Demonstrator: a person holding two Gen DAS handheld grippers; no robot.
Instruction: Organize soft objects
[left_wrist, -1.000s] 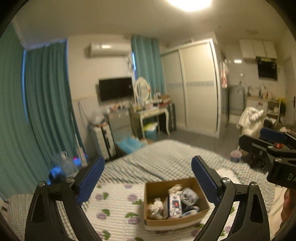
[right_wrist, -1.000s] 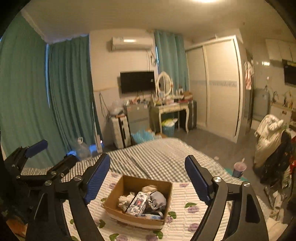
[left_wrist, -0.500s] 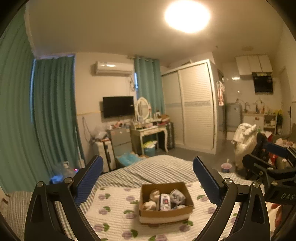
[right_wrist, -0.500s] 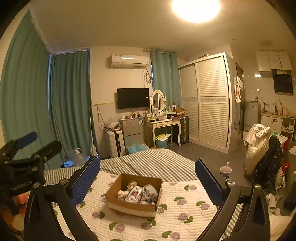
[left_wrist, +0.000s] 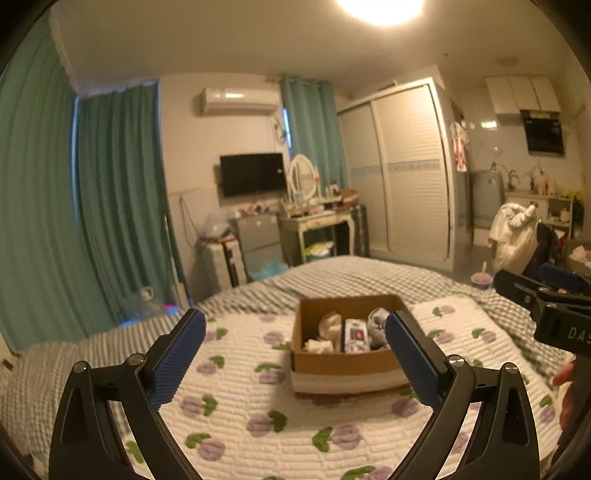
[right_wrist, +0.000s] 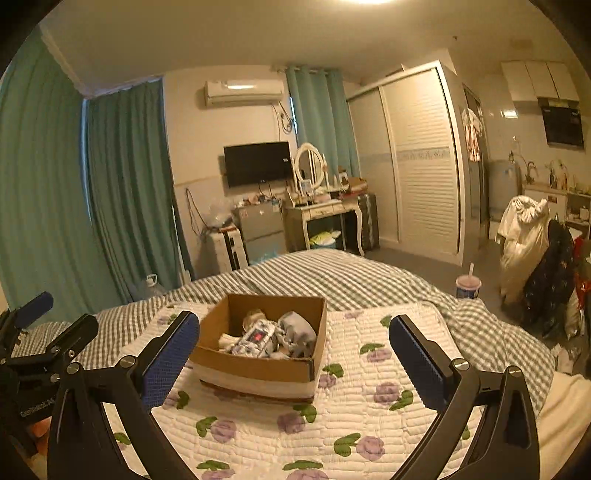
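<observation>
A cardboard box (left_wrist: 343, 363) stands on a white quilt with purple flowers (left_wrist: 258, 417) on the bed. It holds several small soft items: pale bundles, a grey one and a printed packet (left_wrist: 355, 334). The box also shows in the right wrist view (right_wrist: 255, 369), with the grey bundle (right_wrist: 299, 328) inside. My left gripper (left_wrist: 293, 354) is open and empty, held back from the box. My right gripper (right_wrist: 291, 356) is open and empty, also short of the box. Each gripper shows at the edge of the other's view.
A grey checked blanket (right_wrist: 332, 277) covers the far half of the bed. Beyond it stand a dressing table (right_wrist: 325, 210), a small fridge (right_wrist: 262, 229), a wardrobe (right_wrist: 417, 166) and green curtains (right_wrist: 74, 203). A cup with a straw (right_wrist: 468, 286) and clothes-draped chair (right_wrist: 524, 236) stand right.
Both views tilted up, then came back down a little and nearer the bed. The box sits lower and larger than half a second ago. Both grippers stayed open.
</observation>
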